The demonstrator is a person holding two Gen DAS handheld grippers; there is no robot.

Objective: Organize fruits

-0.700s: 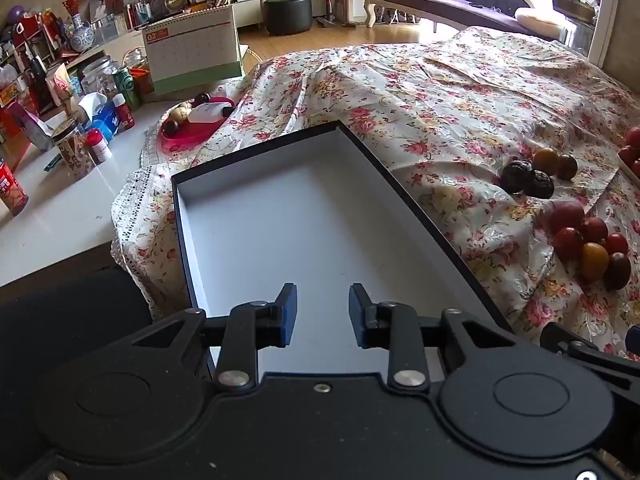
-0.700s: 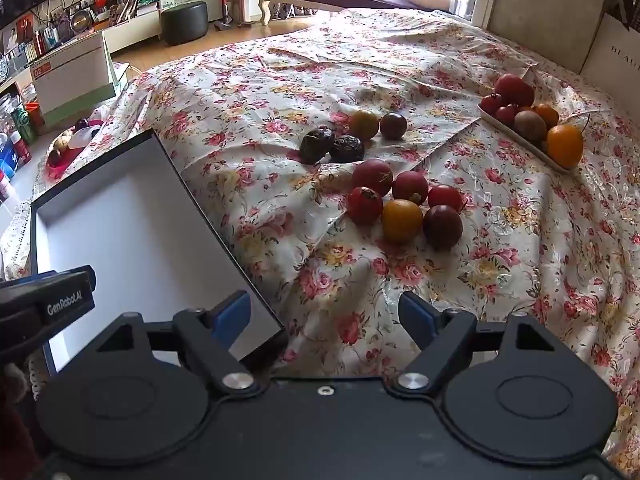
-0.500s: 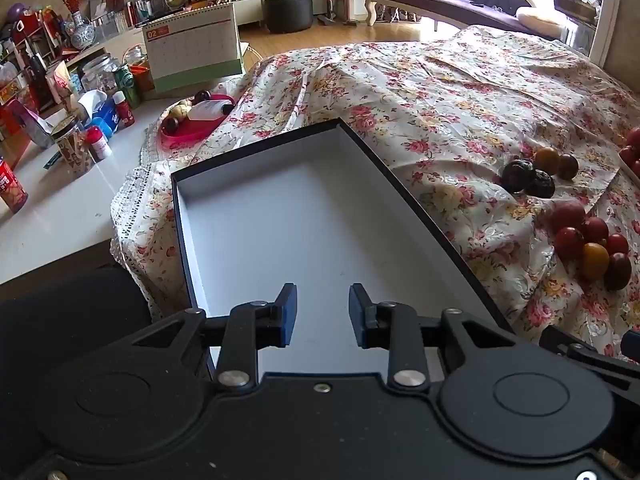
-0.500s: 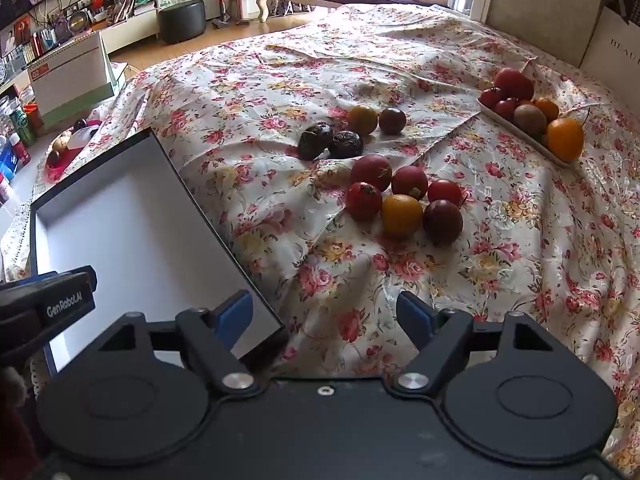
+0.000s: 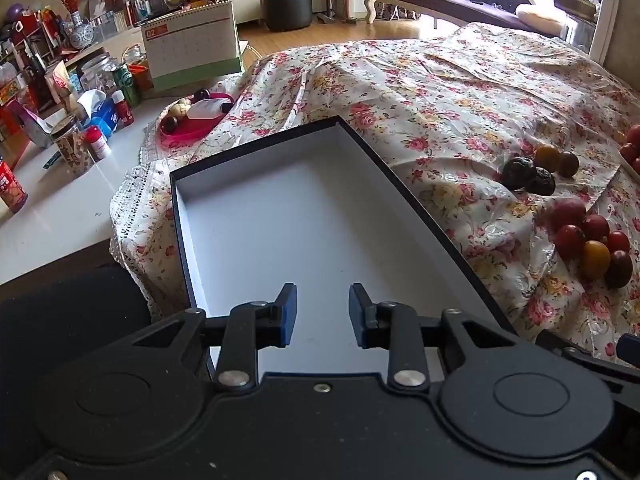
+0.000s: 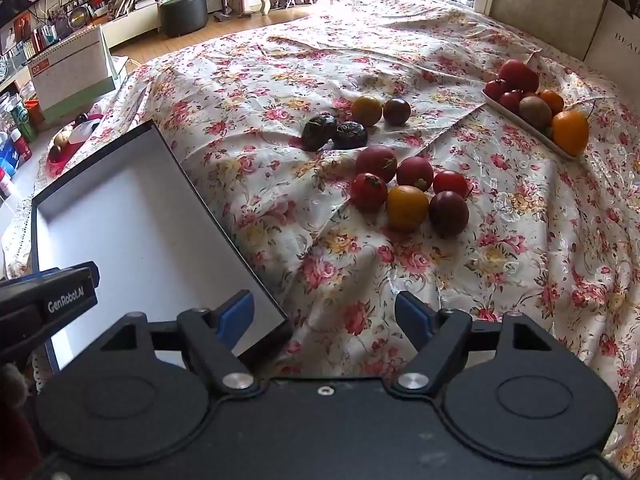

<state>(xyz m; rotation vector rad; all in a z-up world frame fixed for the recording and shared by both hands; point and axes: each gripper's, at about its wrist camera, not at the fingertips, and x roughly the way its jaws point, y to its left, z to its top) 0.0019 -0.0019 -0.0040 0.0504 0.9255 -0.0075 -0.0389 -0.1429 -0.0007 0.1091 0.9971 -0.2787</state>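
Little has shifted; both views have only crept slightly forward. Left of the fruit cluster, the left gripper hovers narrowly parted over the empty box. The right gripper gapes wide, empty, short of the cluster; better to approach low and pinch gently one outer fruit.

left gripper: black body, blue fingers, silver screws | right gripper: same | label "GenRobot.AI"
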